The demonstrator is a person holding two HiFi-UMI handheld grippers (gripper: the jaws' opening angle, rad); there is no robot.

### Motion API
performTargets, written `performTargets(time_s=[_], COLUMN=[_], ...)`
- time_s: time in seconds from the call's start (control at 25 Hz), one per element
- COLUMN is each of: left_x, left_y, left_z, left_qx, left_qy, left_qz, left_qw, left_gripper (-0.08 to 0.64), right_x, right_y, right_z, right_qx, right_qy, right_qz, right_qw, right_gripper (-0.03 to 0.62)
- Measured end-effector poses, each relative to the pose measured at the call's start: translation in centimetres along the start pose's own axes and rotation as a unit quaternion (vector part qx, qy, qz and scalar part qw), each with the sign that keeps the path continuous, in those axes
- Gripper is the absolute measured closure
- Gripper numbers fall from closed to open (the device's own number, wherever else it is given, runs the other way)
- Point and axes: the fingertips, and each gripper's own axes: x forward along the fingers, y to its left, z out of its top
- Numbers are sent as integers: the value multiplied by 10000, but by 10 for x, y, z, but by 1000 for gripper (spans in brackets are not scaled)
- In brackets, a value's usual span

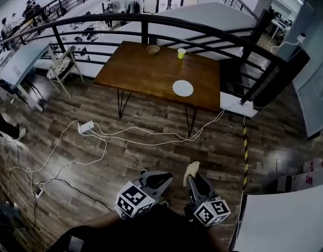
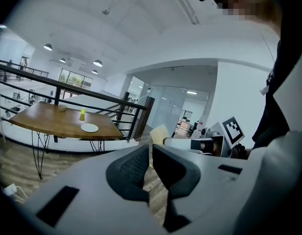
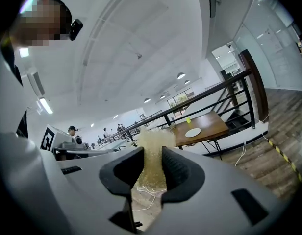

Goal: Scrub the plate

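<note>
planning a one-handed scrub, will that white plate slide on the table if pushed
Probably yes: the plate lies flat and shallow on the smooth wooden table, nothing bracing it. It looks rigid, perhaps breakable, and sits near the edge. The left gripper is empty and could steady it.

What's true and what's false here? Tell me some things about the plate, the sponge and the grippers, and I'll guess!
1. The right hand-held gripper holds a sponge. True.
2. The plate lies on the floor. False: it lies on the table.
3. The cup is yellow. True.
4. The left hand-held gripper holds the plate. False: nothing is between its jaws.
5. The sponge is touching the plate. False: the sponge is far from the table, over the floor.
</note>
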Motion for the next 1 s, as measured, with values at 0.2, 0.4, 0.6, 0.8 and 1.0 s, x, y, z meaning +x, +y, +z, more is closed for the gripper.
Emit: performTargets(time_s=[0.2, 0.4, 0.6, 0.8, 1.0], left_x=[29, 44, 54, 59, 61], left_y=[51, 127, 188, 242, 275], left_z=[32, 71, 85, 99, 111], left_qx=[-7, -97, -186, -289, -380], left_qy=[-58, -164, -11, 13, -75], left_qz=[-308, -479, -824, -892, -869], left_qw=[9995, 9987, 9964, 9956, 9955], left_gripper=[526, 526, 526, 526, 526], right_x=[54, 129, 196, 243, 266], right_y=[-23, -23, -22, -25, -25], right_z=[26, 50, 55, 63, 69], right_qx=[24, -205, -179, -169, -256], right_qy=[-27, 91, 283, 462, 610], right_qz=[-326, -556, -774, -893, -977], right_qw=[9995, 9982, 9964, 9948, 9930], right_gripper=[472, 472, 472, 472, 472])
